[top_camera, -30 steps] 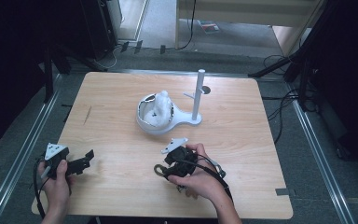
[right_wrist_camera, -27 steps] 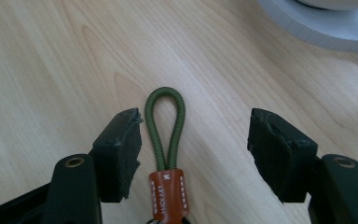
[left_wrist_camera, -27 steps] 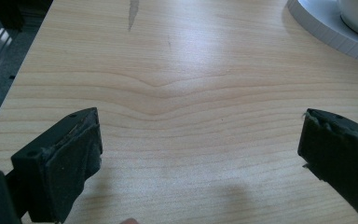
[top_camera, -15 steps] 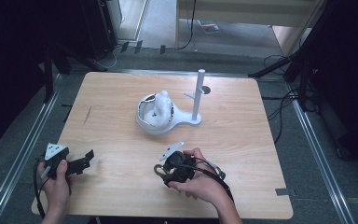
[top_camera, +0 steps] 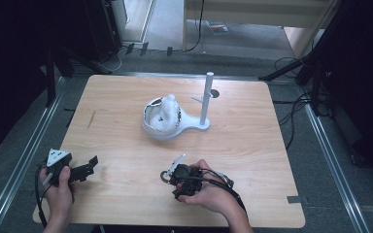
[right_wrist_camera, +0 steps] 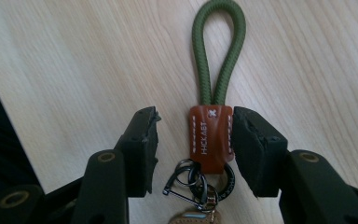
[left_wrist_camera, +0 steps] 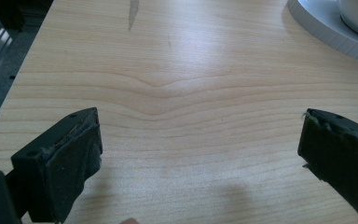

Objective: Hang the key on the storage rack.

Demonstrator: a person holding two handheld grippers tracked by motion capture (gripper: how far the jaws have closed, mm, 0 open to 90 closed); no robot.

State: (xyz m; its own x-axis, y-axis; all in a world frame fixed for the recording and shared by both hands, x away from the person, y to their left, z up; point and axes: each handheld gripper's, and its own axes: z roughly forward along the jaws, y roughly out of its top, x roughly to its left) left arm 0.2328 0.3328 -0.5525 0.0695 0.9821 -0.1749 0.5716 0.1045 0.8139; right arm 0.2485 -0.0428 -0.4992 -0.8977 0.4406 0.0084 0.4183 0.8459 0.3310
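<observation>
A keychain (right_wrist_camera: 209, 140) lies flat on the wooden table (top_camera: 252, 145). It has an olive-green cord loop (right_wrist_camera: 201, 56), a brown leather tab and metal rings. My right gripper (right_wrist_camera: 196, 121) is open and straddles the tab. Its right pad rests against the tab's edge, and the left pad stands a little apart. In the high view the right gripper (top_camera: 171, 174) is near the table's front middle, tilted down over the keychain (top_camera: 164, 176). My left gripper (top_camera: 93, 164) is open near the front left corner. The left gripper view shows it (left_wrist_camera: 200, 140) holding nothing above bare wood.
A white stand (top_camera: 205, 102) with an upright pole and a round dish-like base (top_camera: 150, 127) sits at the table's middle. A white lumpy object (top_camera: 167, 109) lies in the dish. The base's rim (left_wrist_camera: 326, 28) appears at the top right of the left gripper view. Metal rails run along both table sides.
The right hand has drawn back toward the front edge and tipped its gripper down over the keychain. The left hand has stayed still.
</observation>
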